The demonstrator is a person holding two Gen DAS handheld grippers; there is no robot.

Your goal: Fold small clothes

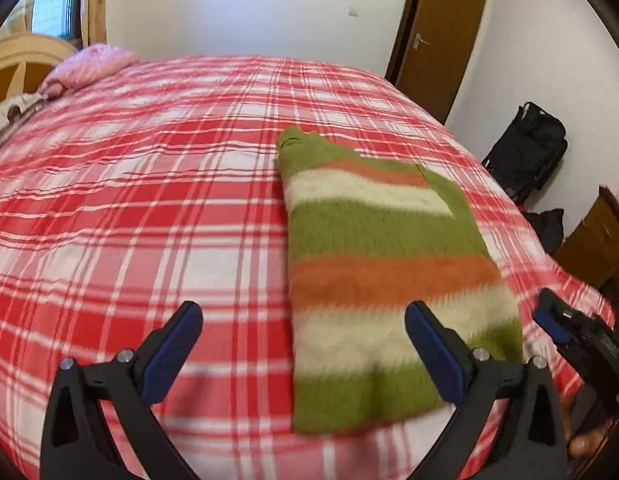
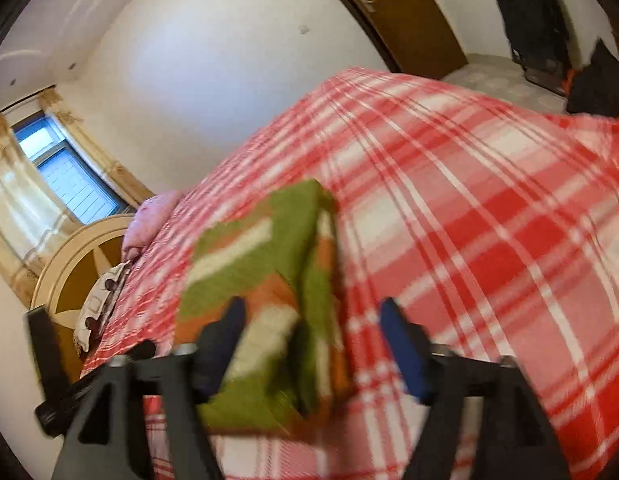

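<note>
A small striped sweater (image 1: 381, 264), green, orange and cream, lies folded lengthwise on the red plaid bedspread (image 1: 149, 200). My left gripper (image 1: 305, 344) is open and empty, hovering over the sweater's near left edge. The right gripper shows at the right edge of the left wrist view (image 1: 565, 320). In the right wrist view, which is blurred, the right gripper (image 2: 313, 340) is open with the sweater's near end (image 2: 269, 280) between and below its fingers; I cannot tell if it touches the fabric.
A pink pillow (image 1: 93, 64) and a patterned cloth (image 1: 13, 116) lie at the bed's head by a wooden headboard (image 1: 25, 56). A brown door (image 1: 441, 36), black bags (image 1: 529, 148) and a wooden cabinet (image 1: 597, 240) stand off the bed's right side.
</note>
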